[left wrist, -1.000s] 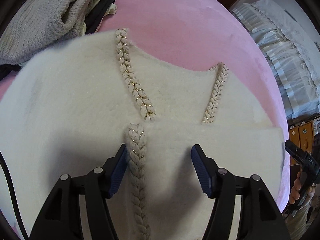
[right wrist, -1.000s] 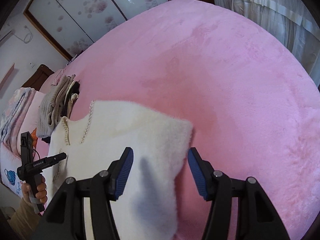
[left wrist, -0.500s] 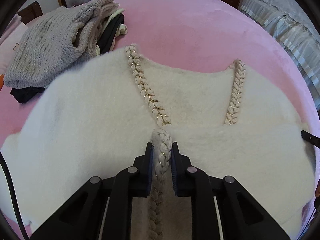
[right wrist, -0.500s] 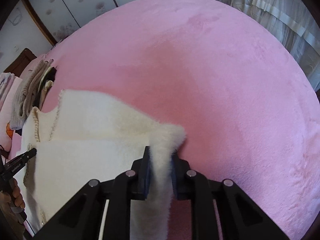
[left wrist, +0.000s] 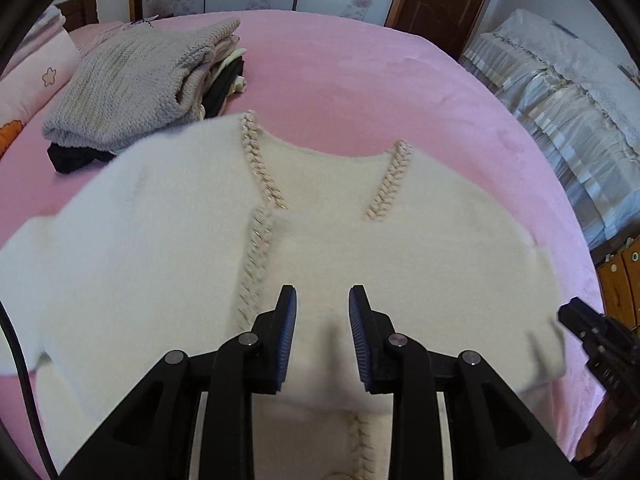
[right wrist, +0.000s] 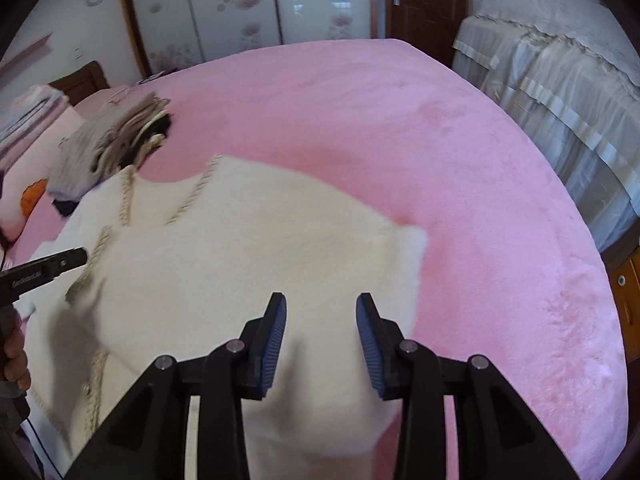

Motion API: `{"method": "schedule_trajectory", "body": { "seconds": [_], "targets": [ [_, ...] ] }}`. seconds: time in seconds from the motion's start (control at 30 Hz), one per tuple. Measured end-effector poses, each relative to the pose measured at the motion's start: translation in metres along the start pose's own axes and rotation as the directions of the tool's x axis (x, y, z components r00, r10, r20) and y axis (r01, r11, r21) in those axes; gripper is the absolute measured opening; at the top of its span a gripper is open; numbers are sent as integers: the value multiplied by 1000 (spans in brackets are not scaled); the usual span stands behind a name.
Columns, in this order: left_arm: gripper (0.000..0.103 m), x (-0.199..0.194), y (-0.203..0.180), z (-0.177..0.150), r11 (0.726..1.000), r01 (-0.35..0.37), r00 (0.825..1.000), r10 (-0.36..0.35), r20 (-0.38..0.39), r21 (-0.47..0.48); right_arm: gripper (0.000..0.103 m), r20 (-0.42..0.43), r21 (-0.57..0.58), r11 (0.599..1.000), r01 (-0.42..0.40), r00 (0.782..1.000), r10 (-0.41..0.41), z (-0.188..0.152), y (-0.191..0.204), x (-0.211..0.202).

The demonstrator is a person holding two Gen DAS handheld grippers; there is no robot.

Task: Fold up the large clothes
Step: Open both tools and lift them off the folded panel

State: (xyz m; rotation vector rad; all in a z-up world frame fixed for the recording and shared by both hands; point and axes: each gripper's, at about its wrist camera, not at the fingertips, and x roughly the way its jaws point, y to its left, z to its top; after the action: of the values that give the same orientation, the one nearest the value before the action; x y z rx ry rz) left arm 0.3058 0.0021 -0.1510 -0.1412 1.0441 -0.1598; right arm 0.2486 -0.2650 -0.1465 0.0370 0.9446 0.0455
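Cardigan [left wrist: 340,248] lies neckline away, long axis toward the cameras; each hand-held gripper [left wrist: 322,334] [right wrist: 320,340] gapes apart.

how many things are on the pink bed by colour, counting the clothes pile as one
white: 1, the fluffy cardigan
grey on top: 1, the folded clothes pile
total: 2, both lying on the pink bed

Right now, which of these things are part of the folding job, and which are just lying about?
Job in hand:
cream sweater
left gripper, open
right gripper, open

Lying about:
stack of folded clothes
pink pillow
pink bedspread
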Motion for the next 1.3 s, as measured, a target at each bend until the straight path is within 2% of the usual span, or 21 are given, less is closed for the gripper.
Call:
{"method": "schedule_trajectory", "body": {
  "seconds": [0.07,0.13,0.2,0.27,0.4,0.5,0.57,0.67,0.73,1.0,1.03,1.1,1.17,1.23,1.3],
  "targets": [
    [25,7,-14,-15,1000,6,1000,-6,1,0,25,-21,-40,998,-46,999,45,-11,23,6],
    [25,18,-20,-25,1000,-29,1000,29,-12,11,20,-50,-61,997,-46,998,43,-22,34,19],
    [25,35,-14,-30,996,-91,995,92,-30,16,12,-77,-50,998,-27,997,23,-30,28,32],
    [25,38,-2,-38,995,-98,995,98,-29,5,1,-80,-22,1000,-10,997,8,-38,8,34],
    [25,39,16,-40,996,-92,996,92,-20,8,0,-62,37,998,58,997,-56,-51,-43,24],
    [24,41,20,-42,998,-66,998,67,-21,18,0,-63,105,994,15,998,-8,-59,-71,20],
    [24,46,20,-40,997,-76,997,77,-17,28,0,-60,111,993,44,997,-37,-61,-74,18],
    [24,47,19,-38,996,-82,996,82,-15,26,0,-65,121,984,129,990,-122,-66,-79,21],
    [24,44,19,-40,996,-81,997,81,-16,26,0,-130,156,980,123,986,-103,-74,-89,33],
    [25,35,13,-41,996,-84,996,84,-31,25,0,-93,200,974,107,992,-89,-72,-89,18],
    [29,31,11,-41,996,-82,996,83,-35,28,0,-88,200,973,113,991,-97,-71,-86,14],
    [43,20,7,-42,997,-76,996,77,-38,33,0,-75,207,971,123,991,-109,-70,-83,5],
    [64,5,2,-43,996,-77,997,78,-22,48,2,-61,224,967,118,992,-107,-68,-79,-5],
    [72,-16,-4,-46,995,-74,997,73,7,67,2,-43,243,963,115,993,-108,-67,-72,-19],
    [76,-38,-8,-47,995,-47,999,44,29,88,2,-25,245,962,121,993,-119,-65,-61,-35]
  ]
}}
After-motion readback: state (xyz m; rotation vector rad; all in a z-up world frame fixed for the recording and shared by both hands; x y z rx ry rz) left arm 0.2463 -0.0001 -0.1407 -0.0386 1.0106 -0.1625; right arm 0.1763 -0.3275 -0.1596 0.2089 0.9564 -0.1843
